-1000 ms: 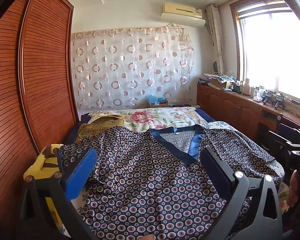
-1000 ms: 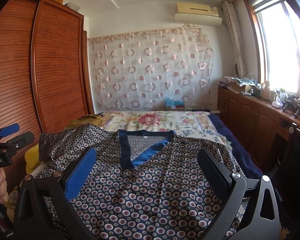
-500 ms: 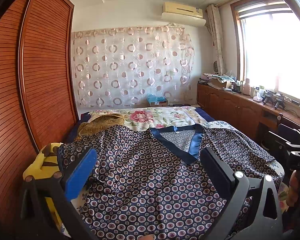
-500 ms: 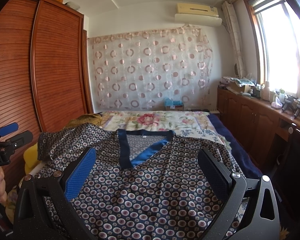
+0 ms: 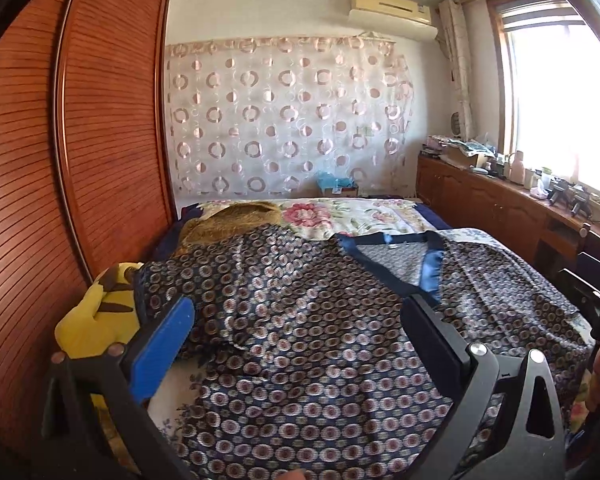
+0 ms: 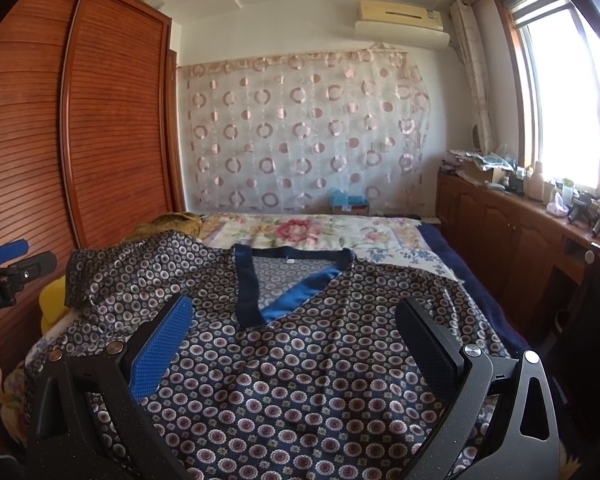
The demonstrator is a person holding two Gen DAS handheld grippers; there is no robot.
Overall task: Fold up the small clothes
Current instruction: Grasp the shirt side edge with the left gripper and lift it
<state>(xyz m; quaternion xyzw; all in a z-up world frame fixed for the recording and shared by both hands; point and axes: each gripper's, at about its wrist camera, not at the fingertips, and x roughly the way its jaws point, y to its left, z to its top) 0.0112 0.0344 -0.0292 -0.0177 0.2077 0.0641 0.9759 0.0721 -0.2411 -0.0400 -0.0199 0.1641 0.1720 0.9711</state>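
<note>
Over the last second almost nothing has changed: I see my left gripper and right gripper hovering much as before, jaws wide apart and empty, so I judge the folding has not started. The patterned shirt lies face up on the bed, blue V-neck collar toward the far end. It spreads beneath and ahead of both grippers, untouched as far as I can tell, its left sleeve rumpled over a yellow plush toy.
</note>
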